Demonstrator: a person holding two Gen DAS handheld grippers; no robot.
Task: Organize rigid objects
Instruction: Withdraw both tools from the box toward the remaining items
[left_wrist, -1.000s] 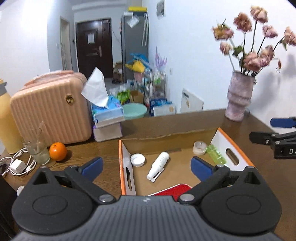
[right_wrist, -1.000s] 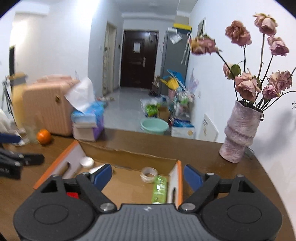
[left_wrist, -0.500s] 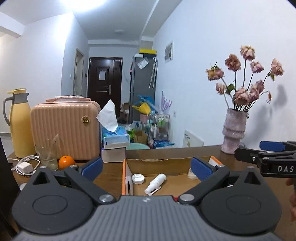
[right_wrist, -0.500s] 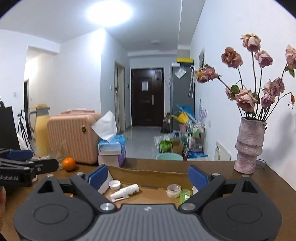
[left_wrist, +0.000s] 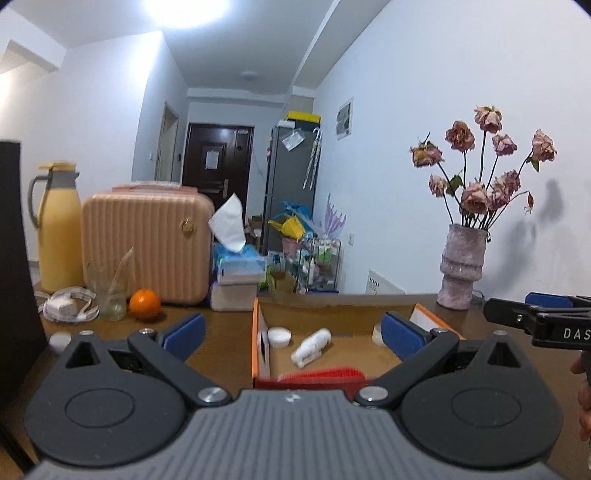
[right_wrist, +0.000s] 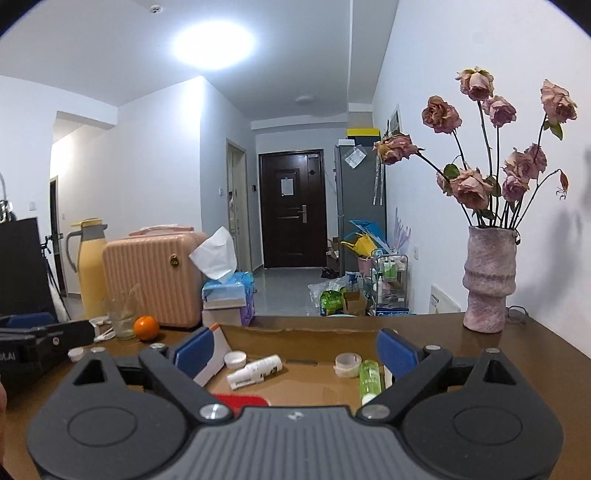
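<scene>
Brown table (right_wrist: 535, 354), hallway behind. Cardboard box (right_wrist: 295, 330) holds white spray bottle (right_wrist: 255, 371), green bottle (right_wrist: 369, 380), tape roll (right_wrist: 347, 363). Left gripper (left_wrist: 291, 332) and right gripper (right_wrist: 295, 349) both spread wide, empty, near box.

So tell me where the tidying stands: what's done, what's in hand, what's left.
Done: the cardboard box already holds a white spray bottle, a white cap, a tape roll, a green bottle and something red.

In hand: nothing. The left gripper and right gripper are both open and empty.

Left: possibly the small white lid and the orange, both outside the box.
</scene>
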